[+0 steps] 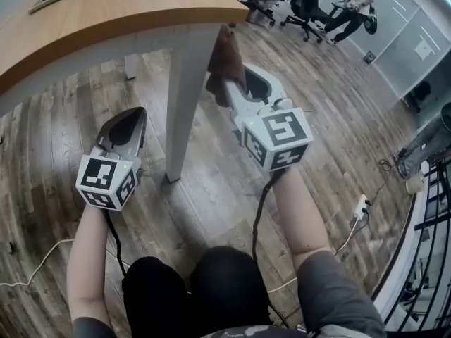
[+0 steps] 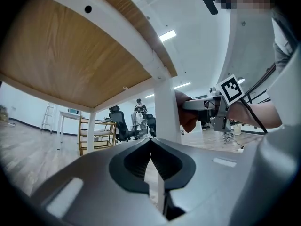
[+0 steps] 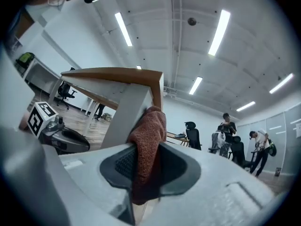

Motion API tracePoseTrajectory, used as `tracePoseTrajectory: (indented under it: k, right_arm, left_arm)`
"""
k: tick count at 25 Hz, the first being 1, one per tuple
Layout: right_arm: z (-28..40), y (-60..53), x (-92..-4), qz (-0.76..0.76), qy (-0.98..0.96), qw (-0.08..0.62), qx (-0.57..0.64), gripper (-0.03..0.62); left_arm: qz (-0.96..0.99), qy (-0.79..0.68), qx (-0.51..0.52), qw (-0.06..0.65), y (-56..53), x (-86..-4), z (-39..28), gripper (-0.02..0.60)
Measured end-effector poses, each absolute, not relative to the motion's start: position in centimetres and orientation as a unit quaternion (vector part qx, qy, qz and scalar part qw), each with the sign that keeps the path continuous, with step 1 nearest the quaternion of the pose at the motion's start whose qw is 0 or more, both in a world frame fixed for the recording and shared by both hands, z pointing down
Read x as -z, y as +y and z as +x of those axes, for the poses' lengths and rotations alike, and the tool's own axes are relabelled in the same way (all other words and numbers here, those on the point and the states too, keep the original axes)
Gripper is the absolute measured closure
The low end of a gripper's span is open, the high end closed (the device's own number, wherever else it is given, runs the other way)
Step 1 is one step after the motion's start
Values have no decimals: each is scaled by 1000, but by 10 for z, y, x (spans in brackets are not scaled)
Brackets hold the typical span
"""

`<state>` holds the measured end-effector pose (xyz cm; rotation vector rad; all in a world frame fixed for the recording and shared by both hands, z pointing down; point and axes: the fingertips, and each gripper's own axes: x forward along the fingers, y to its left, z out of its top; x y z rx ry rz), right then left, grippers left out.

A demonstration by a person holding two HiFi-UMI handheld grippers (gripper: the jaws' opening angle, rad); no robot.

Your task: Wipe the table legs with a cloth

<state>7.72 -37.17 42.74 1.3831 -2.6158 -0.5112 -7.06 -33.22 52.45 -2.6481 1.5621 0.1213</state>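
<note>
One snag on the table leg point(image 1: 184, 83) edge could tug the cloth point(image 1: 229, 51) from the clamped right gripper point(image 1: 225, 83); the left gripper point(image 1: 135, 120) sits closed, empty.

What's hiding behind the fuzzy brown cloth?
Behind the rust-brown fuzzy cloth, held in the fingers of the right gripper, stands the white square table leg, just under the wooden tabletop. The patch of leg the cloth covers can't be seen.

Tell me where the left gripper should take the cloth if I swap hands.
Probably the loose upper bunch of the cloth, which sticks out beyond the shut jaws of the right gripper. Come round the near side: the white table leg stands between it and the left gripper, whose jaws must open first.
</note>
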Motion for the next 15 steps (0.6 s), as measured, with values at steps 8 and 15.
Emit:
tracePoseTrajectory:
  k: [8, 15]
  right_arm:
    - [70, -358, -518, 438, -878, 139, 136, 502]
    - [66, -361, -672, 410, -888, 204, 30, 502]
  left_arm:
    - [-870, 493, 1, -3, -317, -592, -46, 561]
    - [-868, 490, 16, -83, -306, -694, -46, 561]
